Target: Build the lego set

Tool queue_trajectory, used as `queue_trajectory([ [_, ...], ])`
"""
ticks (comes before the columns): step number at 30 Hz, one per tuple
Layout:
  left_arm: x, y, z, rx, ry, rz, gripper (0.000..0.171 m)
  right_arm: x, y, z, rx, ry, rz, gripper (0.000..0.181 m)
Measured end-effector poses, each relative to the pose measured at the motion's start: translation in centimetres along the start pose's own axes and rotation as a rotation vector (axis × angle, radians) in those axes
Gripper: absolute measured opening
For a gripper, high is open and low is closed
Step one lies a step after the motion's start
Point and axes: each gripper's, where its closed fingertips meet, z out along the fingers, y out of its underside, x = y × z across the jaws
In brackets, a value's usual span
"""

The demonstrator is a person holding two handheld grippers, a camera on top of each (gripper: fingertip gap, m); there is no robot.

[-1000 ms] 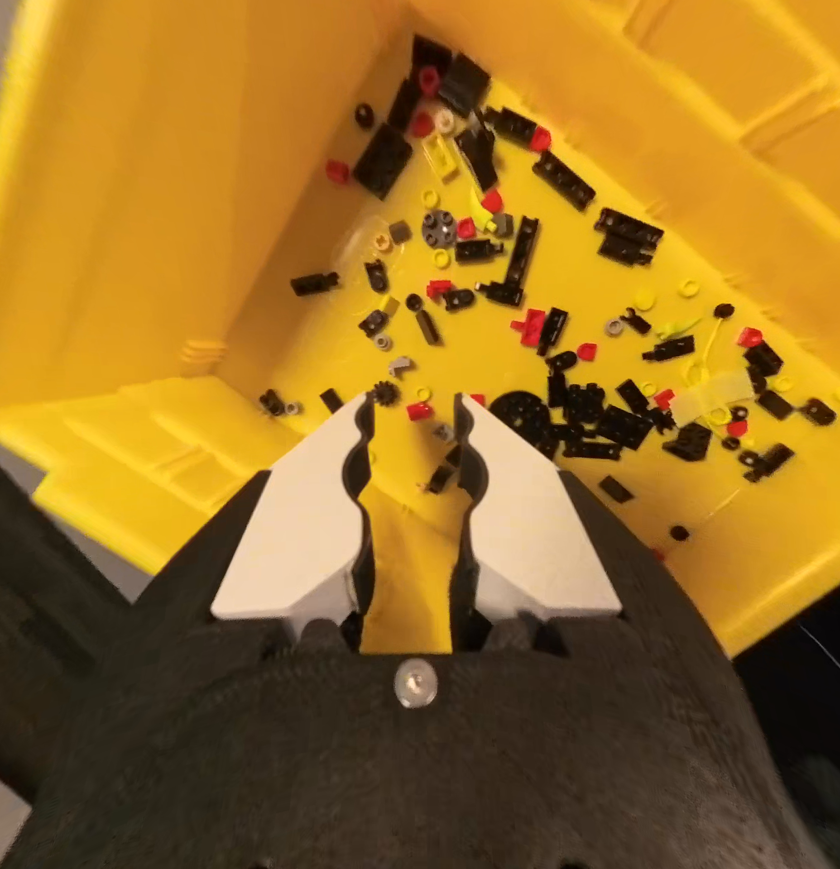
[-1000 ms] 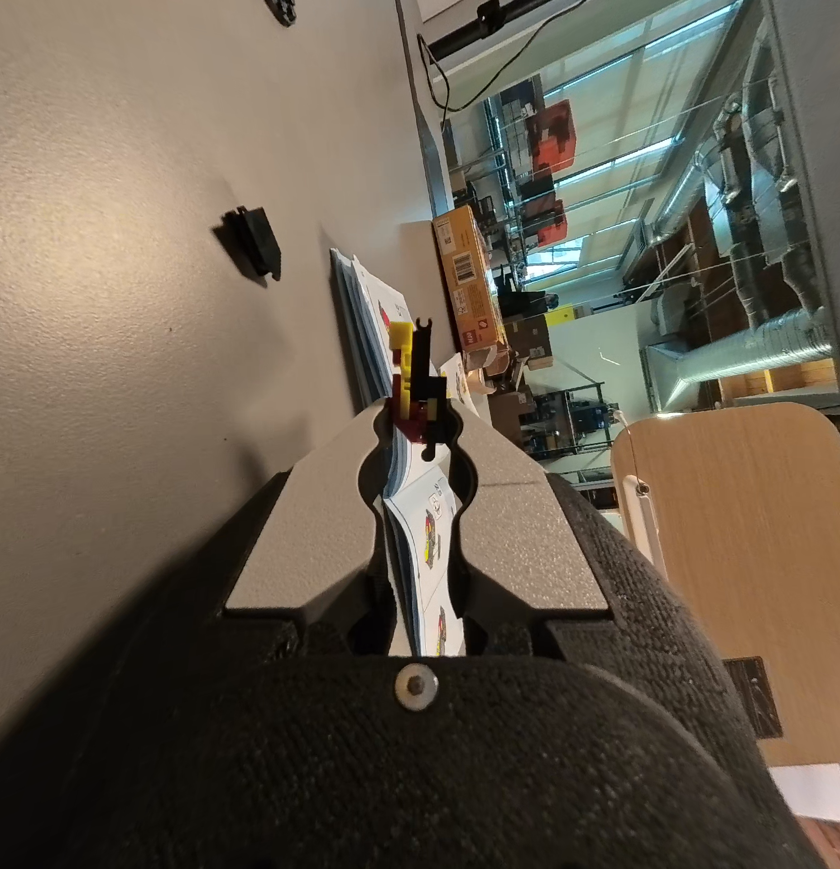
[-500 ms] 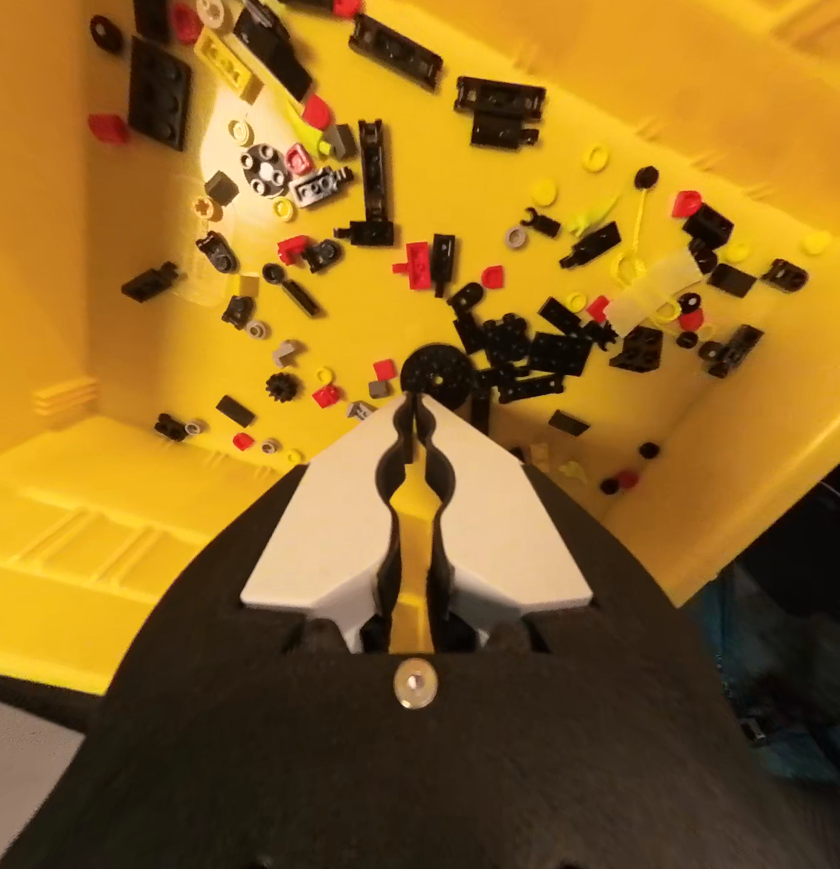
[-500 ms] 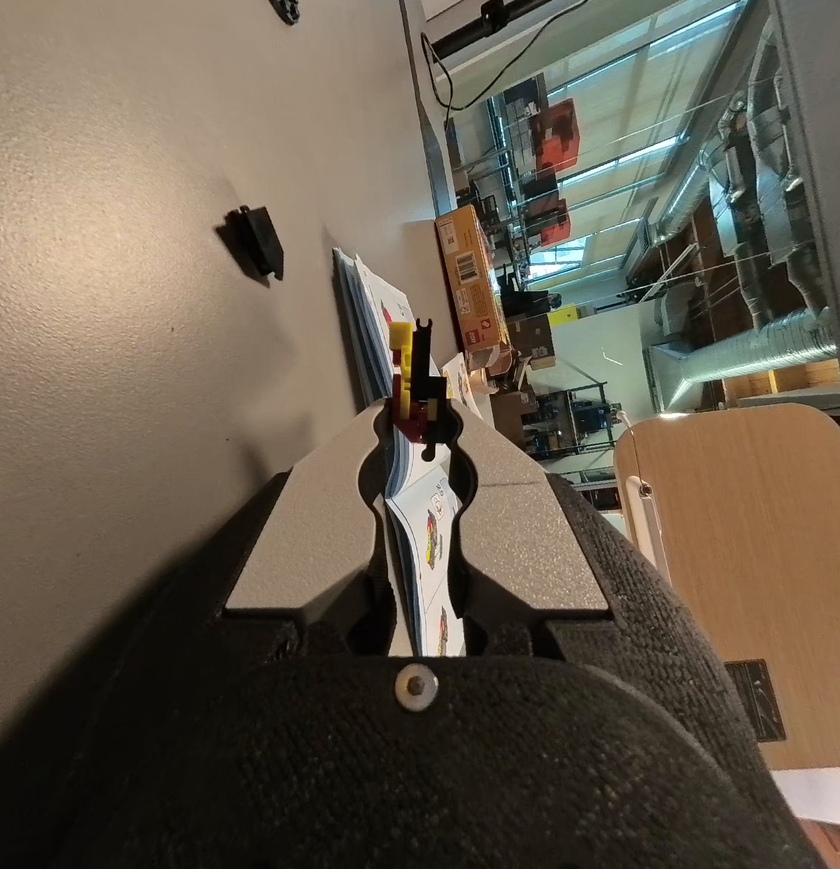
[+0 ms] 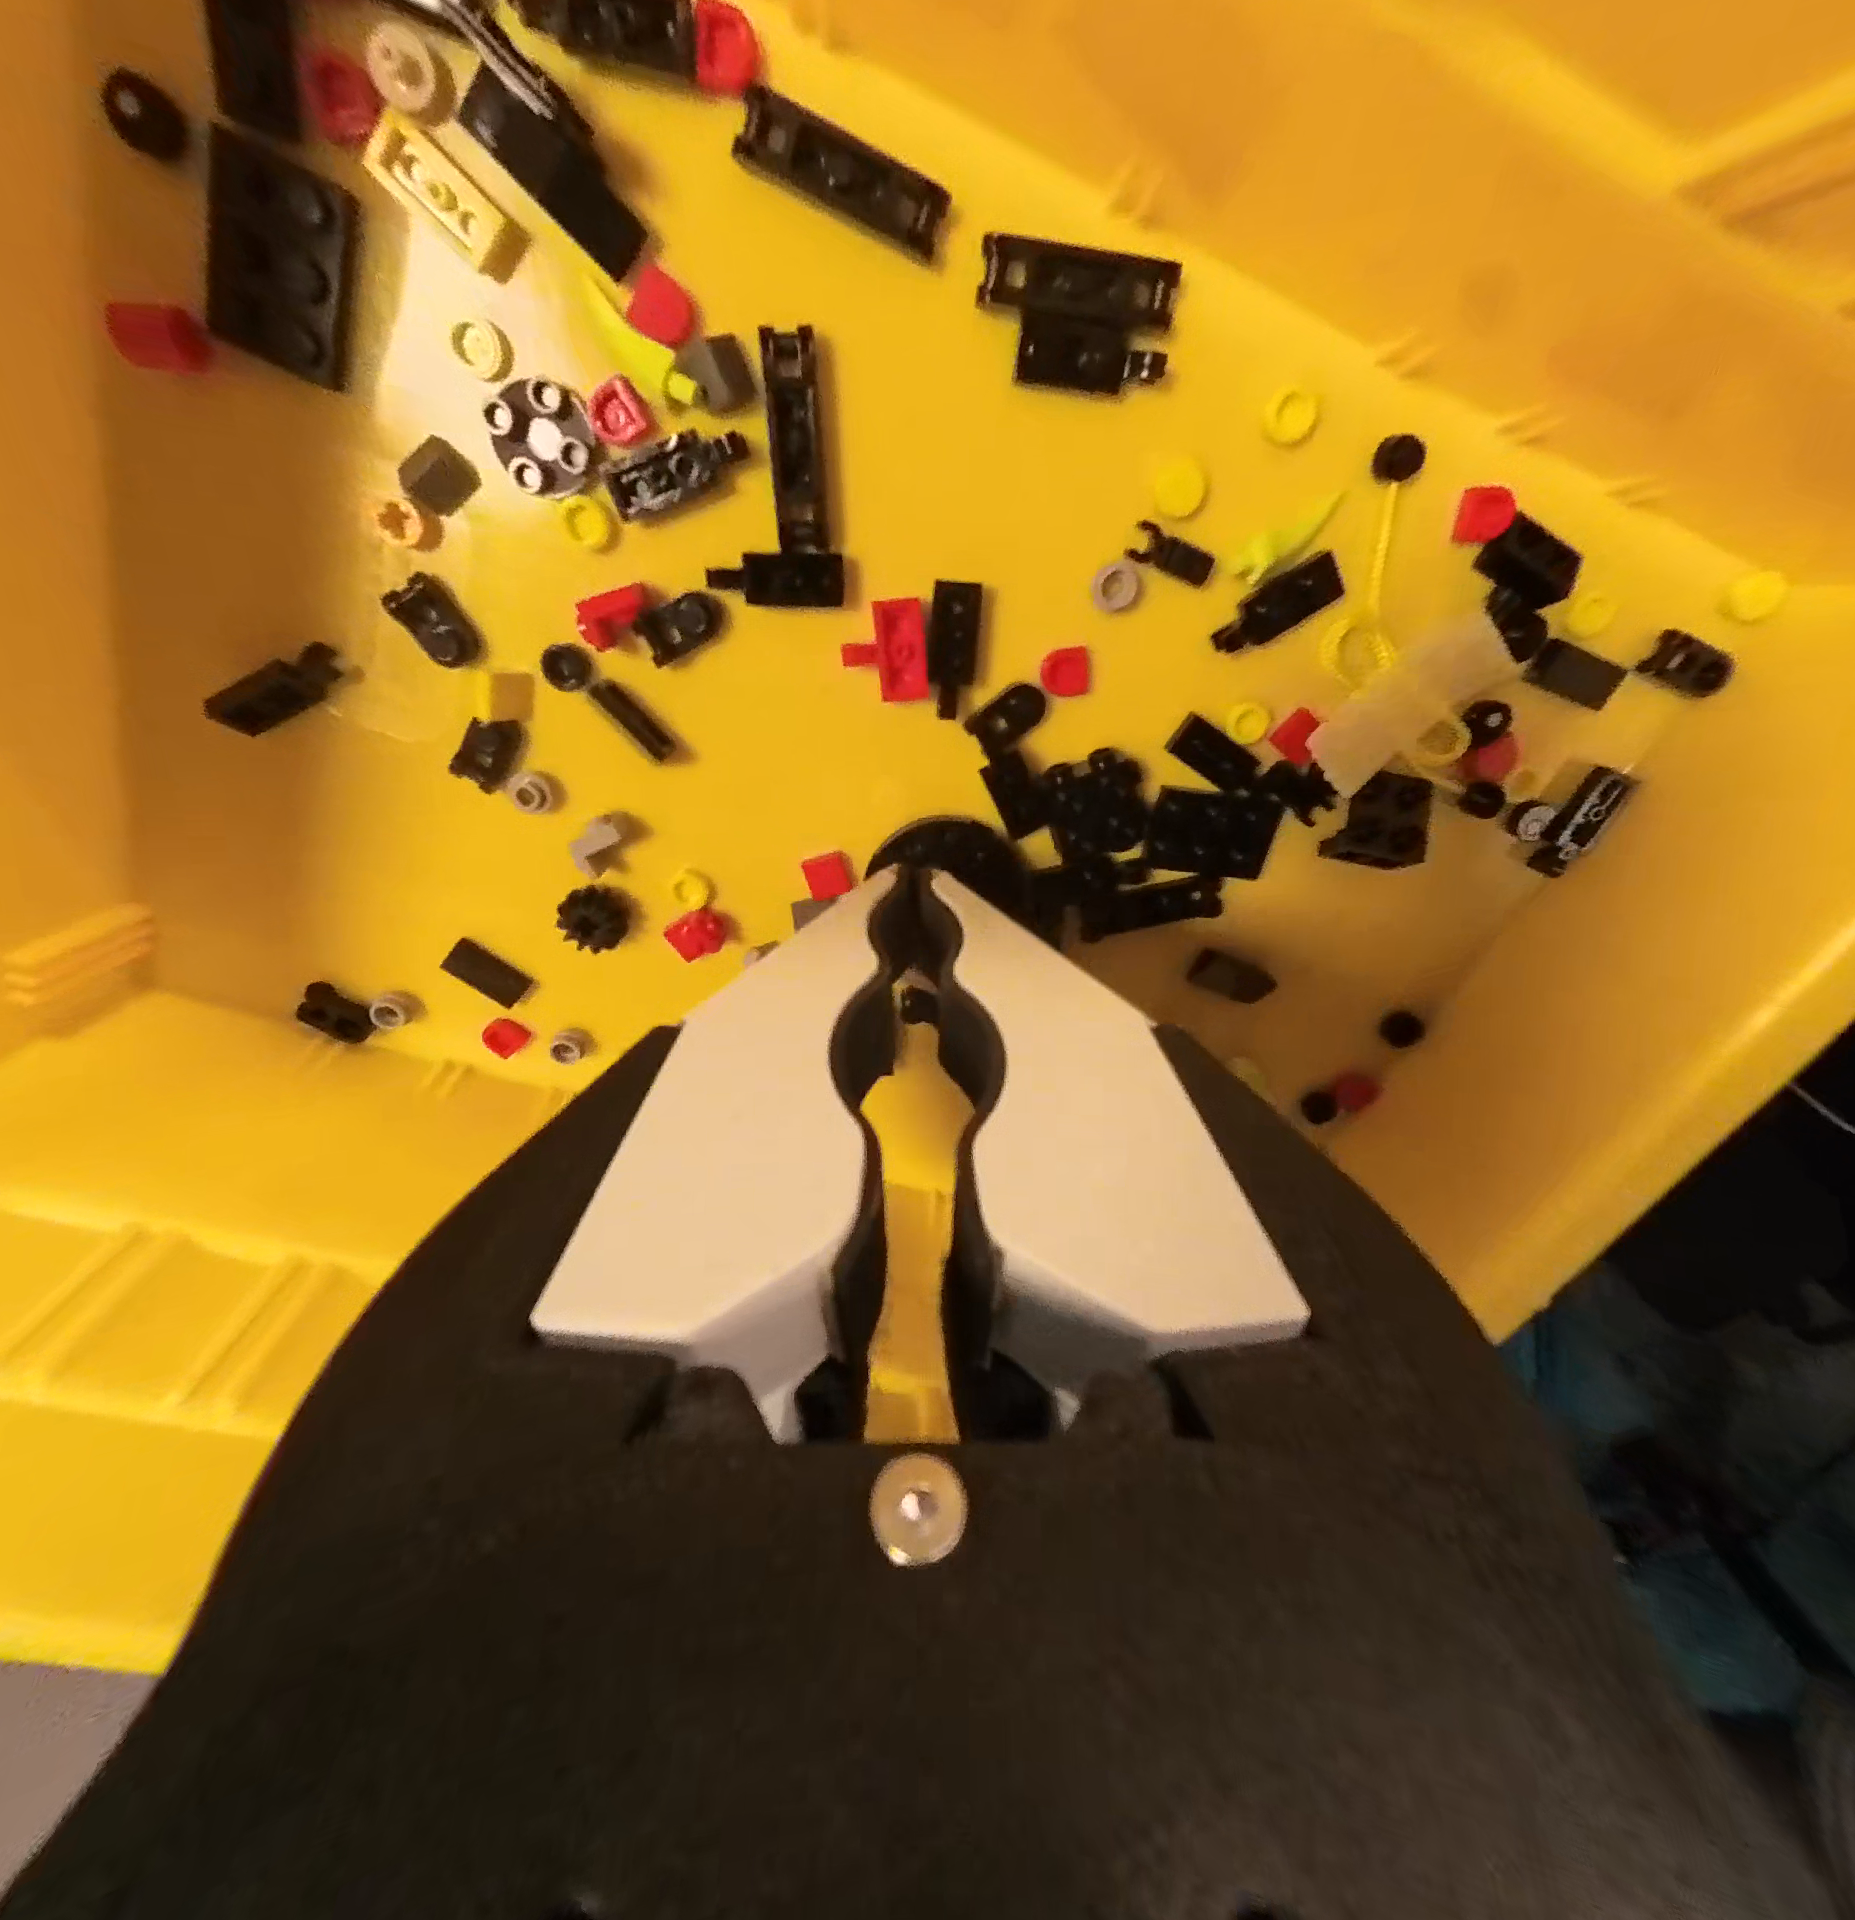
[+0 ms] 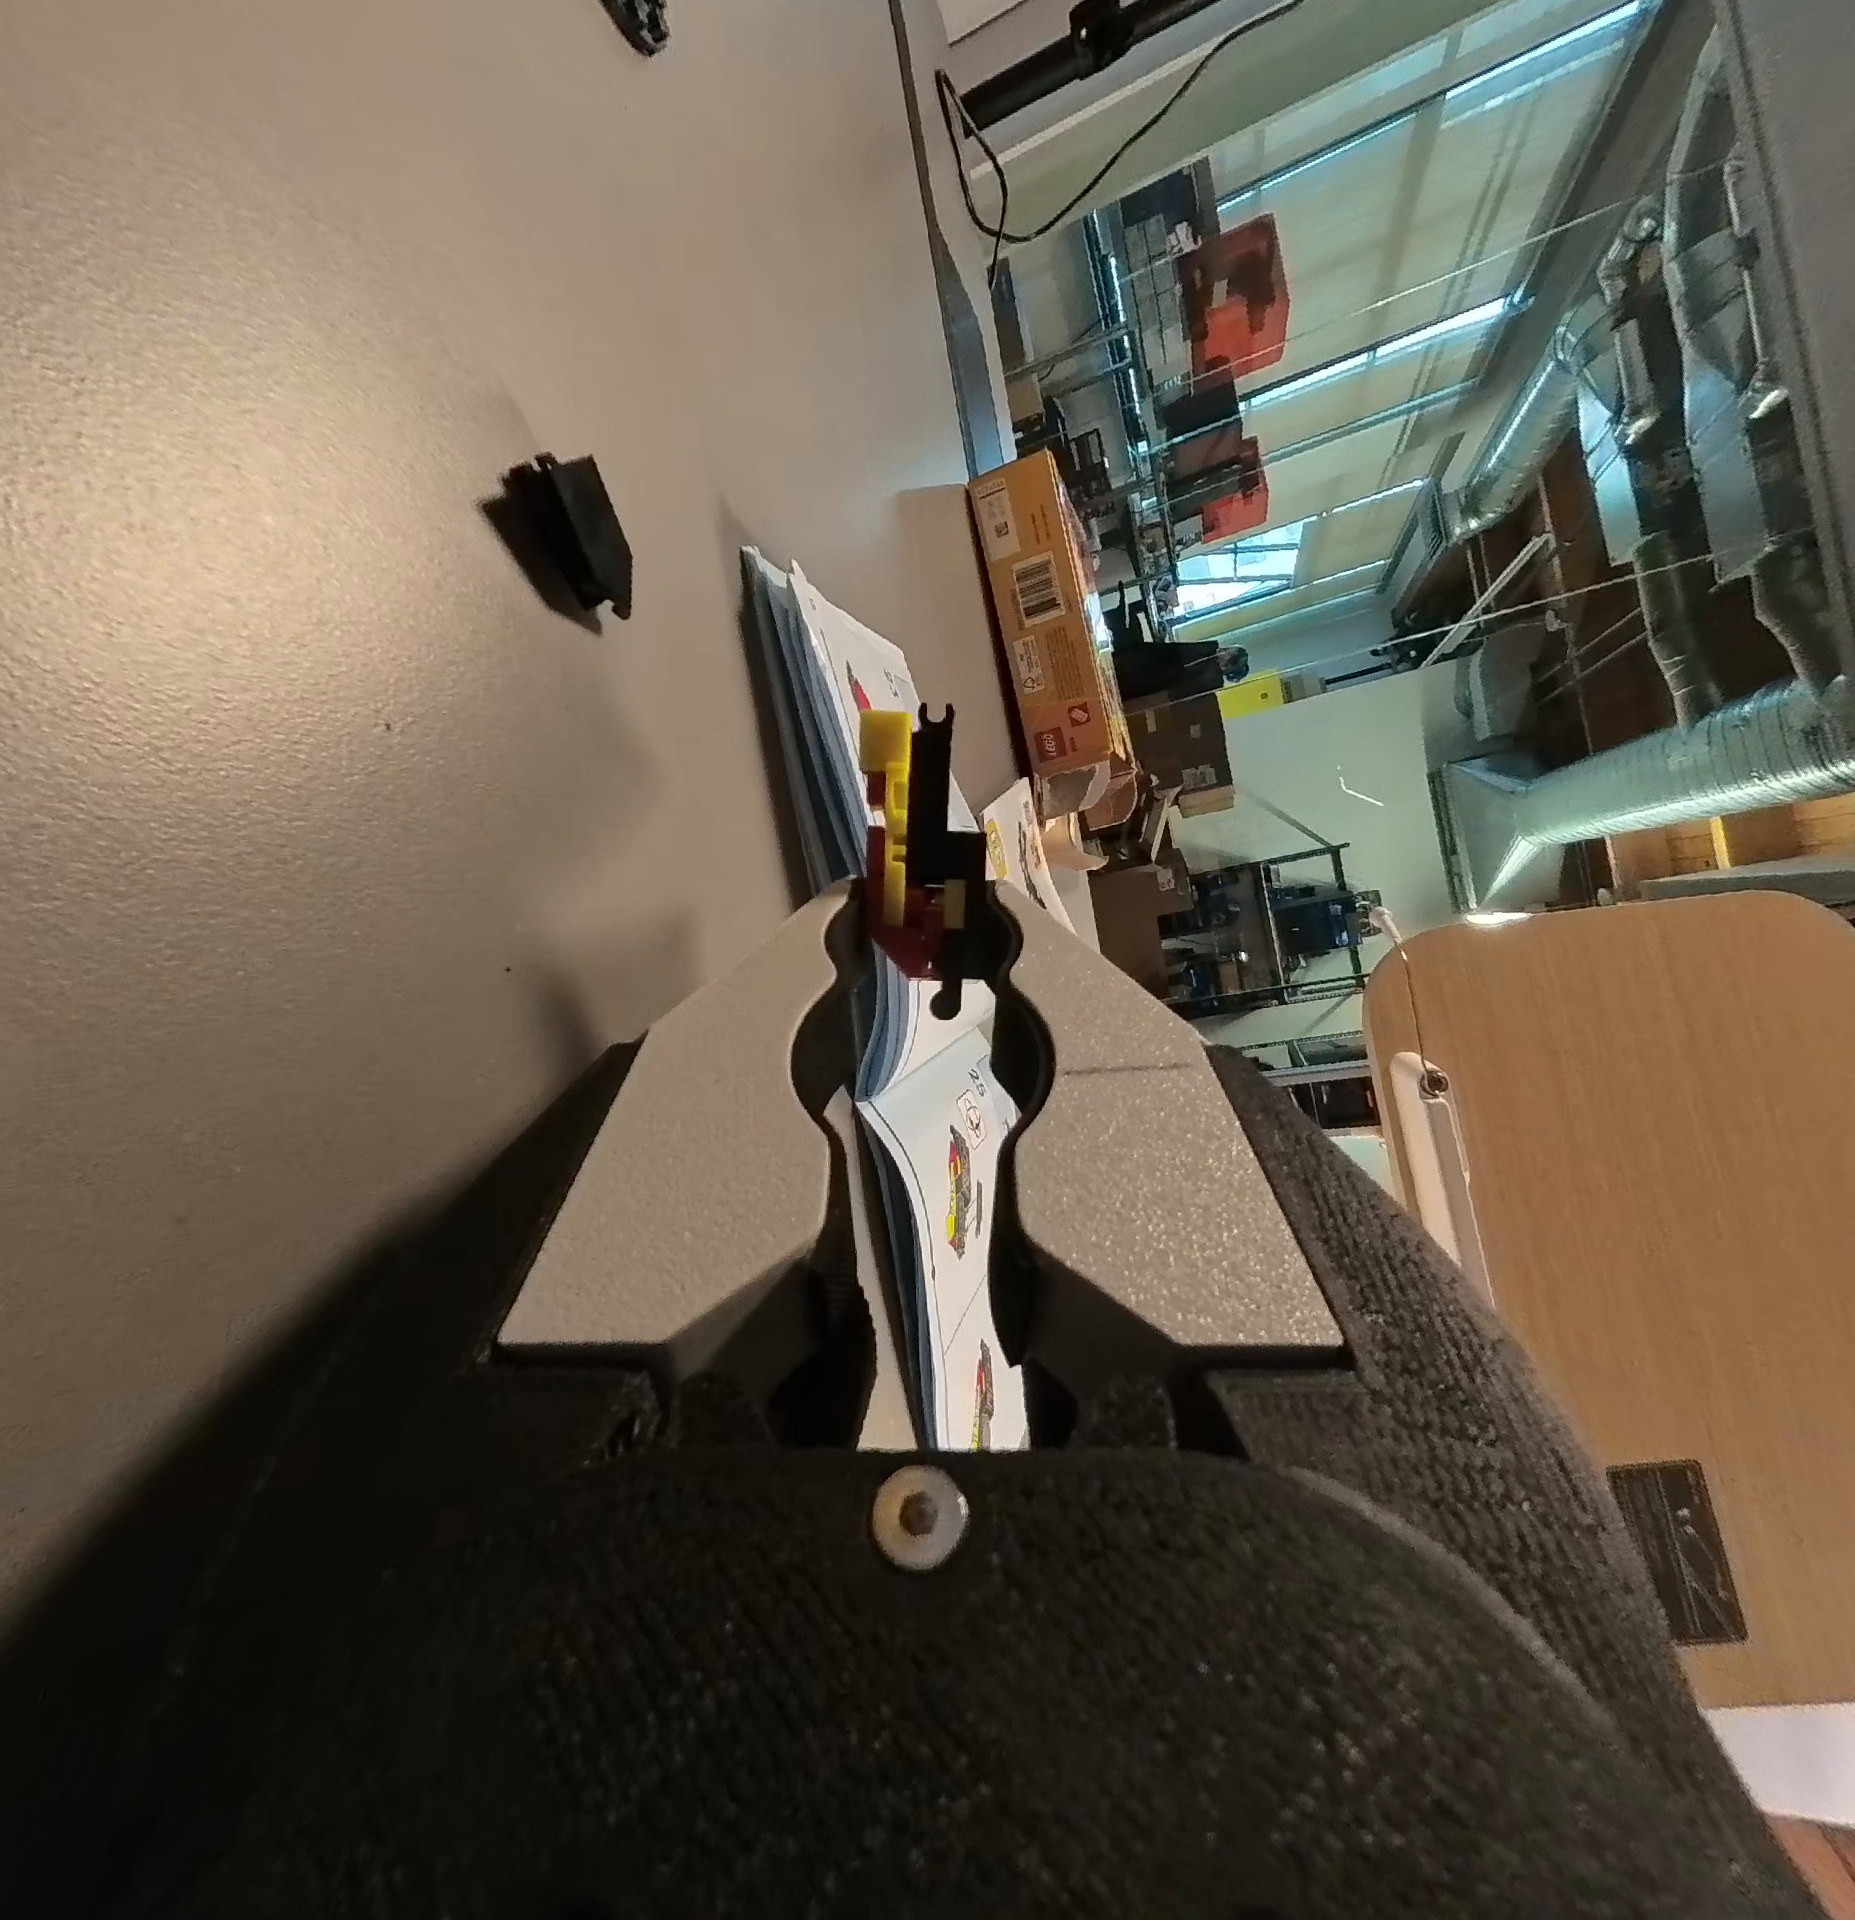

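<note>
In the left wrist view, a yellow bin [image 5: 227, 1195] holds many loose black, red, yellow and grey lego pieces. My left gripper [image 5: 915, 888] is inside the bin, beside a black round plate [image 5: 949, 847]. Its jaws are shut on a small black piece [image 5: 912, 1003] that shows in the gap between them. In the right wrist view, my right gripper [image 6: 928, 914] is shut on a small assembly [image 6: 907, 821] of yellow, red and black pieces. It holds the assembly above the grey table [image 6: 279, 831], in front of the open instruction booklet [image 6: 829, 717].
A loose black piece [image 6: 570, 540] lies on the grey table. A cardboard box [image 6: 1048, 613] stands beyond the booklet. A wooden panel [image 6: 1629, 1195] is on the right. The bin's walls [image 5: 1422, 208] rise around the left gripper. Tip to tip, the grippers are about 40 cm apart.
My left gripper moved deeper into the bin toward the black round plate and went from open to shut, with a small black piece now between its jaws. The right gripper stayed still.
</note>
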Motion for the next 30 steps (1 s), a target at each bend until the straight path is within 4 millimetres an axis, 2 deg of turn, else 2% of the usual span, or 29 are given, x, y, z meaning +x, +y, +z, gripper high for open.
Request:
queue_trajectory([
  [2,-0.7,-1.1,-0.3,0.05,-0.04,0.003,0.0,0.0,0.0,0.1,-0.002,-0.002,0.0,0.019],
  [4,-2.0,-3.1,-1.1,0.144,-0.09,-0.031,0.0,-0.1,0.0,0.1,-0.003,-0.002,-0.002,0.019],
  [7,-3.8,-5.5,-2.0,0.255,-0.098,-0.097,0.009,-0.1,0.0,0.2,-0.005,-0.005,-0.002,0.019],
  [9,-4.7,-6.5,-1.7,0.28,-0.068,-0.139,0.016,-0.1,0.1,0.2,-0.006,-0.007,-0.002,0.019],
  [12,-5.9,-6.7,-0.6,0.244,-0.045,-0.181,0.021,-0.2,0.1,0.3,-0.008,-0.011,0.002,0.019],
  [15,-5.8,-6.7,0.2,0.23,0.002,-0.194,0.021,-0.2,0.2,0.4,-0.008,-0.013,0.006,0.019],
  [21,-6.2,-7.2,0.6,0.239,-0.034,-0.15,0.019,-0.2,0.1,0.5,-0.007,-0.015,0.005,0.018],
  [30,-5.9,-6.9,1.1,0.179,-0.1,-0.052,0.013,-0.1,-0.2,0.5,0.011,-0.012,0.008,0.019],
])
